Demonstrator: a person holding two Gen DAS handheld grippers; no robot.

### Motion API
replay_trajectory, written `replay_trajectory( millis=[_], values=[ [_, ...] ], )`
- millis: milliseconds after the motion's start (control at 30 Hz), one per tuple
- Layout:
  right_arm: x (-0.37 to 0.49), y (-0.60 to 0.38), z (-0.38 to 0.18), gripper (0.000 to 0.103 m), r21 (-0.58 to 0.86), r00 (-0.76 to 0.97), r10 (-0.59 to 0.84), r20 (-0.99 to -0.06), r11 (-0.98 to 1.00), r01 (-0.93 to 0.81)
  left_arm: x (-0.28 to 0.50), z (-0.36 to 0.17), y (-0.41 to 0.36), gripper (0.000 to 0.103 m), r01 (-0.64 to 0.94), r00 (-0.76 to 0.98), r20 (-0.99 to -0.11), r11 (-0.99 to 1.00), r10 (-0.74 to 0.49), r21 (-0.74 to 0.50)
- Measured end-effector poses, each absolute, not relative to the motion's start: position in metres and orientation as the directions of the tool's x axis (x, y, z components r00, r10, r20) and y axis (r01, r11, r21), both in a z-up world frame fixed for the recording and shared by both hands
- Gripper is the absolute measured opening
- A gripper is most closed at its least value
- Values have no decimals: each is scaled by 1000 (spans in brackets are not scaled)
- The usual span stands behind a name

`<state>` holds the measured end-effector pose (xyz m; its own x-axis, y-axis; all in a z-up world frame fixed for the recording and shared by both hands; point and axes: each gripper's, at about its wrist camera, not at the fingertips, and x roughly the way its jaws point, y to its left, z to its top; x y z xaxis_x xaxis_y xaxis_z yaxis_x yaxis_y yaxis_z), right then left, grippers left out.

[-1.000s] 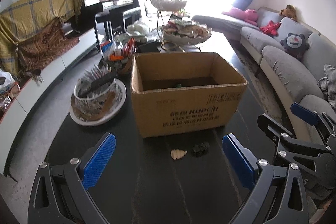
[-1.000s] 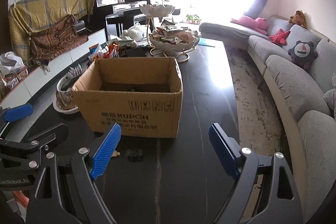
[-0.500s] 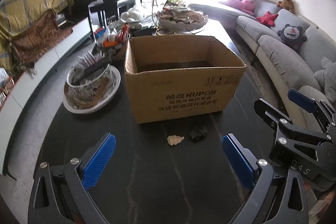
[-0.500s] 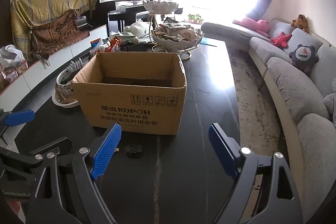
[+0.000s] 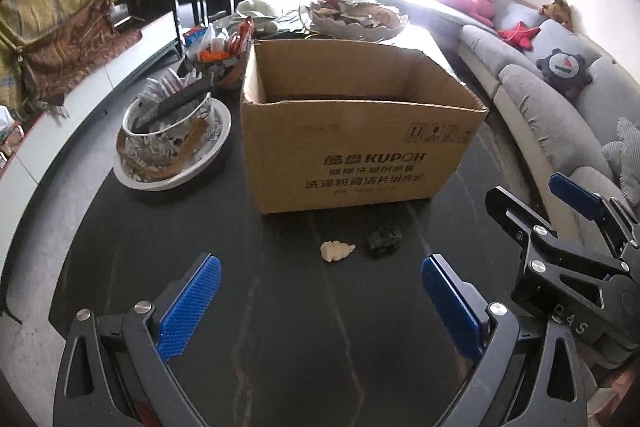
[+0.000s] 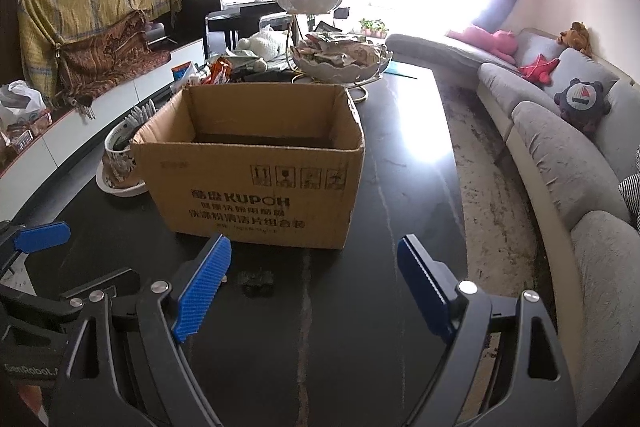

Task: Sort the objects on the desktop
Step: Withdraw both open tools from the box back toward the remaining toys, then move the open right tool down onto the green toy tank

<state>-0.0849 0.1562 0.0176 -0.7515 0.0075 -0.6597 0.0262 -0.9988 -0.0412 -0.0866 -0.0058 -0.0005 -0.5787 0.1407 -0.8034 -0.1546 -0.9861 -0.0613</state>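
An open cardboard box (image 5: 360, 135) stands on the dark table (image 5: 280, 327); it also shows in the right wrist view (image 6: 256, 183). In front of it lie a small cream shell-shaped object (image 5: 337, 251) and a small black lumpy object (image 5: 385, 242), the latter also in the right wrist view (image 6: 256, 279). My left gripper (image 5: 320, 305) is open and empty, above the table short of both objects. My right gripper (image 6: 314, 283) is open and empty, with the black object near its left finger. The box's contents are mostly hidden.
A patterned bowl on a white plate (image 5: 172, 147) full of packets stands left of the box. Behind it are a snack basket (image 5: 220, 59) and a tiered tray of wrappers (image 6: 340, 59). A grey sofa (image 6: 560, 147) runs along the right.
Both grippers have dropped lower and moved closer to the table and the two small objects. The box looms larger. Both stay open.
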Motion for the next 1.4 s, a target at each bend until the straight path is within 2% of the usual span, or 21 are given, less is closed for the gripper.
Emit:
replay_trajectory(
  millis=[233,433,1200,1400],
  values=[
    [-88,153,4,82,-37,-728,2,-685,-999,32,-87,-10,-6,99,-148,-565,-818,-989,105,-25],
    [-91,151,-9,77,-22,-706,-10,-708,-999,36,-87,-18,-4,99,-142,-569,-820,-989,55,32],
    [-113,133,-58,76,32,-615,-79,-785,-996,87,-100,-61,-26,99,-104,-479,-877,-994,22,32],
    [-119,127,-69,73,33,-599,-88,-796,-994,102,-104,-67,-26,99,-101,-467,-884,-994,10,42]
  ],
)
